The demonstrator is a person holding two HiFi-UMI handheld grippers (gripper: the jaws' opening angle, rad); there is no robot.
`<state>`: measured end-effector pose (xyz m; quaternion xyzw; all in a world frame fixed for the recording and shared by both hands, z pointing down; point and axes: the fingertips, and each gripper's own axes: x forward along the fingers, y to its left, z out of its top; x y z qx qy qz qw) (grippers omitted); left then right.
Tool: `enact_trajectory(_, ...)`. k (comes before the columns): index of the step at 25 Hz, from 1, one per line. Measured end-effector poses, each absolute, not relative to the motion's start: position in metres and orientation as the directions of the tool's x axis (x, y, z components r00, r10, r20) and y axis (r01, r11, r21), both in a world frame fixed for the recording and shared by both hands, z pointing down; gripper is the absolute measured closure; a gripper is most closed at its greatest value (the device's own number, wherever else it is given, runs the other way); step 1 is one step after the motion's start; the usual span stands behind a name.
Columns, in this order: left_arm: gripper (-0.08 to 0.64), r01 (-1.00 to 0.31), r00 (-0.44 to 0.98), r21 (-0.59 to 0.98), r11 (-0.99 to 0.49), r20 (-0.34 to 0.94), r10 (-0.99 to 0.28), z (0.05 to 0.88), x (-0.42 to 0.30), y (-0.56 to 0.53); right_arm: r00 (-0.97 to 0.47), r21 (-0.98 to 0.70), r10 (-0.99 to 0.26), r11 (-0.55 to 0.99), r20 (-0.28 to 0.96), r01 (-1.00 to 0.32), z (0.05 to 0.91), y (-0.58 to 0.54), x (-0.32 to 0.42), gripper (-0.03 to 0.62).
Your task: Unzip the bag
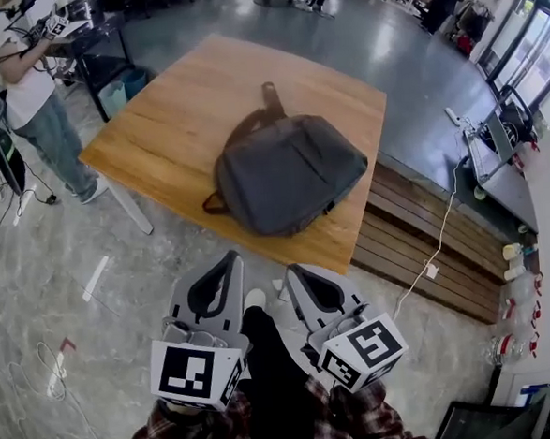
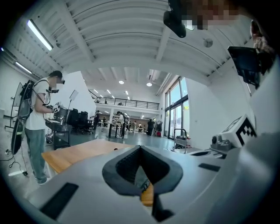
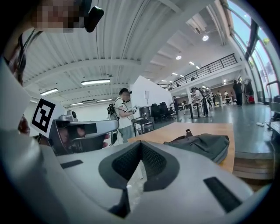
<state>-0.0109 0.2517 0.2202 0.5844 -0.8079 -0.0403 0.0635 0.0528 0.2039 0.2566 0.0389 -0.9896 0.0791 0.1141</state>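
Note:
A dark grey bag [image 1: 286, 171] with brown straps lies flat near the front right corner of a wooden table [image 1: 165, 128]. In the right gripper view the bag [image 3: 205, 145] shows ahead and to the right on the table [image 3: 192, 130]. Both grippers are held low by the person's body, well short of the table. My left gripper [image 1: 233, 257] is shut with nothing in it, and so is my right gripper [image 1: 291, 271]. In each gripper's own view the jaws meet at the tips of the left gripper [image 2: 140, 148] and the right gripper [image 3: 141, 143].
A person [image 1: 23, 86] stands at a dark cart beyond the table's left corner. A blue bin [image 1: 120, 89] sits under that side. Low wooden steps [image 1: 441, 244] run along the table's right, with a white cable [image 1: 438, 240] across them. Grey floor lies between me and the table.

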Motion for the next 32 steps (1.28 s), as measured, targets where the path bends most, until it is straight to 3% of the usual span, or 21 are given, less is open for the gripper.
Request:
enact_trajectory(13,0.551,-0.984,-0.166,0.061,0.17,0.058,-0.984,0.186,-0.126,0.067,-0.976,-0.142,-0.154,0.974,0.156,-0.176,0.213,0.023,-0.076,0.581)
enact_trajectory(19,0.551,-0.995,-0.073,0.063,0.077,0.062,-0.995,0.184,-0.139,0.018,-0.956,-0.137,-0.241,0.955,0.167,-0.264,0.211,-0.02,-0.082,0.581)
enact_trajectory(32,0.551,-0.959,0.283,0.04,-0.28,0.119,-0.952,0.197,-0.095,-0.07,-0.81,-0.122,-0.557,0.804,0.184,-0.582,0.215,-0.088,-0.036,0.581)
